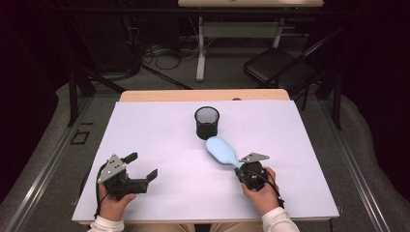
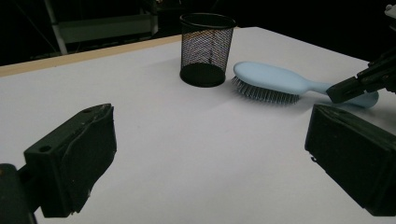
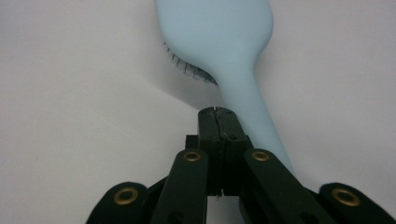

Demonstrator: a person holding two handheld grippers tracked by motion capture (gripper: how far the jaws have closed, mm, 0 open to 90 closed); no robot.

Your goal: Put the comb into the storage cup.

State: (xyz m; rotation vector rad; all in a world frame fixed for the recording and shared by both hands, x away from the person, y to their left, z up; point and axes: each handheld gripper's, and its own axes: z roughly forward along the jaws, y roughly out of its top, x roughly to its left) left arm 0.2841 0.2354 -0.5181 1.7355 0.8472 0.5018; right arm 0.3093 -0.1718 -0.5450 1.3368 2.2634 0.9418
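A light blue hairbrush [image 1: 221, 150] lies bristles down on the white table [image 1: 145, 125], its head close to a black mesh cup [image 1: 207, 122] that stands upright. My right gripper [image 1: 239, 167] is at the brush's handle end, its jaws shut against each other. In the right gripper view the shut pads [image 3: 217, 114] sit just above and left of the handle [image 3: 252, 112], with nothing between them. My left gripper [image 1: 142, 166] rests at the front left, open and empty. The left gripper view looks between its wide jaws at the cup [image 2: 207, 46], the brush [image 2: 271, 79] and the right gripper's tip [image 2: 348, 88].
The table's wooden far edge [image 1: 203, 94] runs behind the cup. Beyond it are a black chair [image 1: 278, 67], a desk leg [image 1: 200, 48] and floor cables. Bare white surface lies between the two grippers and left of the cup.
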